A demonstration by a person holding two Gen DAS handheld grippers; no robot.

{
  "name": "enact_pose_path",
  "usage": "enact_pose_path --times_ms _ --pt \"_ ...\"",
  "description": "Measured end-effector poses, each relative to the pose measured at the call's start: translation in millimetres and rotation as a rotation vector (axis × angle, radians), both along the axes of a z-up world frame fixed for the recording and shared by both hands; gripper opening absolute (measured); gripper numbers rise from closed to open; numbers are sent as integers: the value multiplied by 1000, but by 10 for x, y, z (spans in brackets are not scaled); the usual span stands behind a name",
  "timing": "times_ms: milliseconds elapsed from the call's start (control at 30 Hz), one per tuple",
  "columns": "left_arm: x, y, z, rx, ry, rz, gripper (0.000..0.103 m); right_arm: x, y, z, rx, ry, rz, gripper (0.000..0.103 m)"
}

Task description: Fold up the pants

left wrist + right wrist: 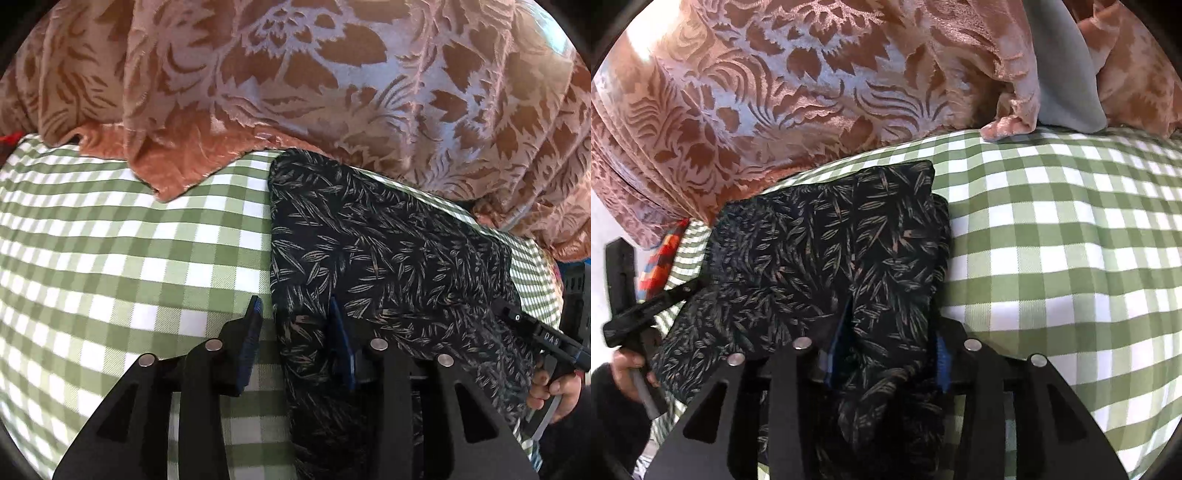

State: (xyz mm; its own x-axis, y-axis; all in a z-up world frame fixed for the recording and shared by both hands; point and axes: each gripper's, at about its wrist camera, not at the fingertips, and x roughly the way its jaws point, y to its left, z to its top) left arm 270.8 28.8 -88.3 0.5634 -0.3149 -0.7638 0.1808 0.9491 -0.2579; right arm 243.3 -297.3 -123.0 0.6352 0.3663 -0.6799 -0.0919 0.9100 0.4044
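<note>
The pants (388, 258), dark with a pale leaf print, lay in a folded stack on the green checked cover (110, 240), just ahead of both tongs and reaching back under them. The left gripper (299, 332) stood with its fingers apart, astride the stack's left edge: one blue pad over the checks, the other over the dark cloth, nothing pinched between them. I took that as a set-up to catch the edge, or as having let it go.

The right gripper (890, 350) straddled the cloth, a thick fold of it bunched between the blue pads; whether the pads pressed it or merely flanked it I could not tell. A hold there would serve to lift that side for another fold.

Beyond the tongs a rust-coloured floral blanket (775, 92) was heaped past the far edge of the stack, leaving the working patch free.
</note>
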Motion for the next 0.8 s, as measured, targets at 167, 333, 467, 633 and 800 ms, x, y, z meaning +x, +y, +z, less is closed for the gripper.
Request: enact_pose_path --times_ms 167,333,467,633,800 --pt "-291 134 193 -29 -9 81 45 -68 6 114 -53 12 -26 62" --pt "-903 121 348 -33 -62 56 45 -356 -20 265 -69 -16 -53 65" --pt "-1160 -160 203 117 -64 33 55 -529 50 254 -90 2 -46 68" --pt "-1165 -156 124 126 -67 65 62 -592 61 85 -76 56 -84 69" --pt "-1393 -119 316 129 -118 86 62 -848 142 299 -122 -24 -114 77"
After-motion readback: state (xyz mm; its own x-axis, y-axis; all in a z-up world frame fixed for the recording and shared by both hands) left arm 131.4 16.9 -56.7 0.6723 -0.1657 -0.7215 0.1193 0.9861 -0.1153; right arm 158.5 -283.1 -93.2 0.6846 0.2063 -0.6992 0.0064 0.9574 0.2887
